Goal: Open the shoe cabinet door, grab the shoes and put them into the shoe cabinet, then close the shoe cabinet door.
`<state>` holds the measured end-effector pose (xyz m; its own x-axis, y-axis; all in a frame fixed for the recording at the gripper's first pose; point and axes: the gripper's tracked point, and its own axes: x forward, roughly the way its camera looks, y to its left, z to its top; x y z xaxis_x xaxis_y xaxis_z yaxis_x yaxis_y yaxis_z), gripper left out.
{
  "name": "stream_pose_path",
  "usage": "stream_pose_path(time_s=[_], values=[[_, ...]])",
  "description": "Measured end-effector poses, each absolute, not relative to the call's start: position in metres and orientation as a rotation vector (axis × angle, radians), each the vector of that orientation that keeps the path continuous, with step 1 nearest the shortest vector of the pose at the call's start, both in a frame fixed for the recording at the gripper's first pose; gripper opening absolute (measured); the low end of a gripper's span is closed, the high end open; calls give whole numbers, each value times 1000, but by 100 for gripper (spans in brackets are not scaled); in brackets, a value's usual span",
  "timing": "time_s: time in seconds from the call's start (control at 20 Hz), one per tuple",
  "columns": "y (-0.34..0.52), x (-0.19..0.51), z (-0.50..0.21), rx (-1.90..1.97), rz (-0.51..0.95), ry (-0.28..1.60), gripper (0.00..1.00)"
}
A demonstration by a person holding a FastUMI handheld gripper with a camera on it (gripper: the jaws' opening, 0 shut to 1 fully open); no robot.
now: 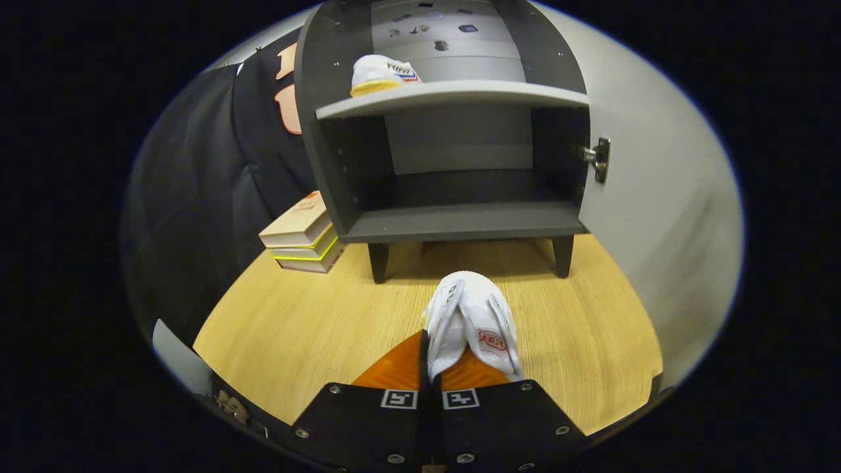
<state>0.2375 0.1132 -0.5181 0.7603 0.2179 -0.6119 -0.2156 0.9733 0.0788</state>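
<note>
The tongs (pixel 441 368) are pinched close together on the white shoe (pixel 470 315), both fingers pressing its heel end, so the shoe is held out ahead of them above the bench (pixel 295 328). Its long axis runs straight along the fingers, toe pointing away toward the shoe cabinet (pixel 453 157), with the opening and tongue tilted somewhat to one side. That suits the step in hand, which I judge to be carrying this shoe into the cabinet: it should go in toe first, kept level and central, high enough to clear the front lip of the lower shelf (pixel 463 222). The lower compartment looks bare and lies straight ahead, so it seems the easier target. The grip is on soft fabric near the heel, so the toe may sag; a slow, steady advance would help, letting go only once the sole rests on the shelf. The upper shelf (pixel 453 95) already carries the other shoe (pixel 381 73). The cabinet door (pixel 650 197) stands swung open to the side, its hinge (pixel 599 157) in sight. A stack of books (pixel 303 236) lies beside the cabinet.
</note>
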Motion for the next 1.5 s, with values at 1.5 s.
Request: stream_pose_path(time_s=[1.5], values=[[119, 467, -291, -134, 206, 399, 0]])
